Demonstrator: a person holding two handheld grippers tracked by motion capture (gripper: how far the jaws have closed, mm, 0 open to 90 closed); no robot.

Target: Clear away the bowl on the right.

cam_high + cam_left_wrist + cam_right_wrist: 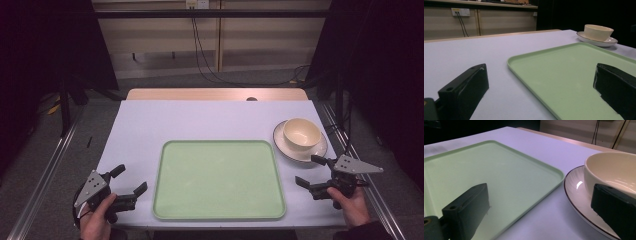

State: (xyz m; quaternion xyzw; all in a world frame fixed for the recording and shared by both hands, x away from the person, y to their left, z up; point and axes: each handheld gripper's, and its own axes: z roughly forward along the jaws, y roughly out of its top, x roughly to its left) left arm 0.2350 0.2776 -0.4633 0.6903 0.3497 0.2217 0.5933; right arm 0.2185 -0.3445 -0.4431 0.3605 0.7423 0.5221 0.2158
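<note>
A: Where are the dishes?
B: A cream bowl sits on a plate, right of the green tray on the tabletop.
A: The tools?
B: The left hand-held gripper and the right hand-held gripper both gape, holding nothing.

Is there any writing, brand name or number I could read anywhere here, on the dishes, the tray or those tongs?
None can be read.
Pale green plastic tray: plain.
Cream ceramic bowl on the dark-rimmed white saucer: no mark visible.
Left tongs and right tongs: no lettering visible.
White wall socket: any marking is too small to read.
</note>
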